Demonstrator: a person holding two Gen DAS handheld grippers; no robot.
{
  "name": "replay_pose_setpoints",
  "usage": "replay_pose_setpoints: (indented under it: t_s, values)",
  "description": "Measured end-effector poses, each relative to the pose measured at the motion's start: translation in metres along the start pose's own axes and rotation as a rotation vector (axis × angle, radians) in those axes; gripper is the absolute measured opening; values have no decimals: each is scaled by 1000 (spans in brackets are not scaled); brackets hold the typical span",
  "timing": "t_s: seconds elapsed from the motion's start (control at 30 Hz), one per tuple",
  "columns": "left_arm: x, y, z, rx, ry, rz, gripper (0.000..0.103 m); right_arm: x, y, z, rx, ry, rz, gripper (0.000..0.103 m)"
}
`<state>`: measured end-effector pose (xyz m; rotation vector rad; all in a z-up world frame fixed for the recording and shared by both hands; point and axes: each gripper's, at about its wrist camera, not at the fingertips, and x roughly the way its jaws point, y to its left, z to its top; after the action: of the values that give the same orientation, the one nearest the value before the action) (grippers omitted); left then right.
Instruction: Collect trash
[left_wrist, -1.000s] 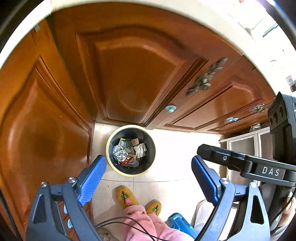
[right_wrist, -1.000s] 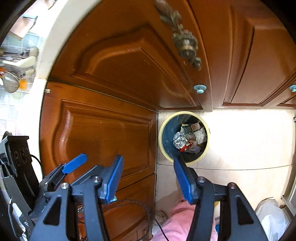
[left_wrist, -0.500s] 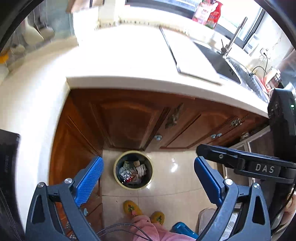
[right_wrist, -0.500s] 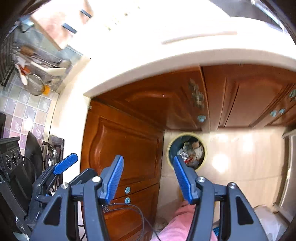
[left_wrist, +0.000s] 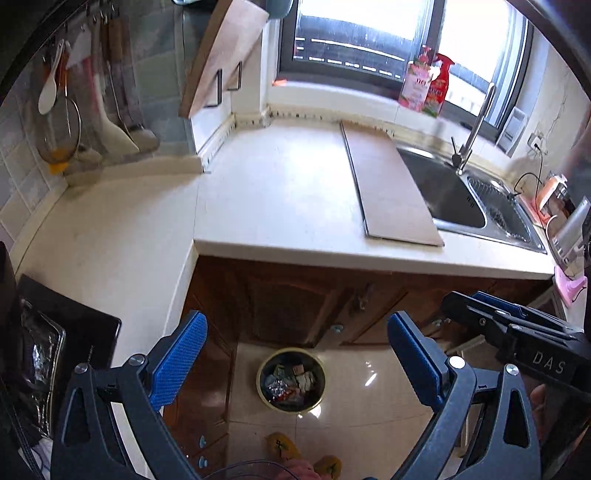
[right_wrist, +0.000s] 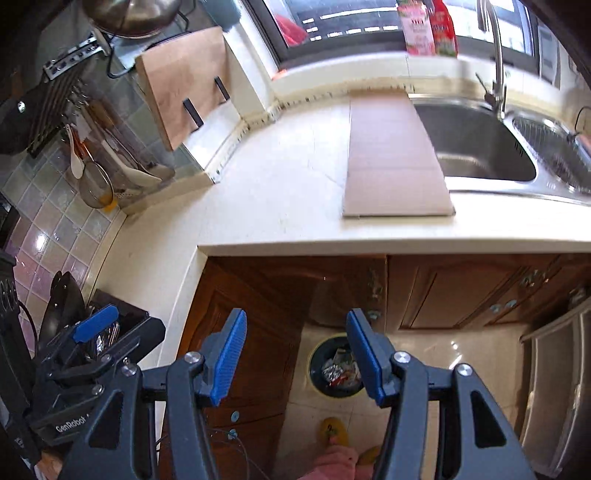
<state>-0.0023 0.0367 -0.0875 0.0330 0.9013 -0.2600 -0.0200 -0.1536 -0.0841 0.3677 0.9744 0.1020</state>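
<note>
A round trash bin (left_wrist: 291, 380) with a yellow rim stands on the tiled floor below the cabinets, holding foil and paper scraps; it also shows in the right wrist view (right_wrist: 334, 369). My left gripper (left_wrist: 295, 354) is open and empty, high above the bin. My right gripper (right_wrist: 295, 354) is open and empty too, with the bin partly behind its right finger. The white countertop (left_wrist: 280, 192) lies ahead in both views; I see no loose trash on it.
A flat cardboard sheet (left_wrist: 388, 184) lies on the counter beside the steel sink (left_wrist: 454, 195) and tap. Wooden cabinet doors (right_wrist: 258, 332) stand under the counter. Utensils hang on the tiled wall (left_wrist: 74, 122) at left. A black stove (left_wrist: 55, 350) is at lower left.
Both grippers have risen from low by the cabinet doors to above counter height. The bin now looks small and far below; the counter and sink have come into view.
</note>
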Motion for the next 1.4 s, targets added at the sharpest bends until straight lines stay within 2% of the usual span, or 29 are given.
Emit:
replay_pose_setpoints:
  t_s: [0.3,0.73,1.07,1.4]
  values:
    - [-21,-15,23,41,-47,6,97,-33,12,22,-32,-109,-55,57]
    - [-25,-20,52,56,-94,-8,97,-51,14,44,-29,-183,-87,57]
    - [-29,-31,68,74,-136,7,97,-57,17,55,-32,-227,-101,57]
    - [-26,-25,72,63,-128,16,97,-53,20,58,-30,-223,-100,57]
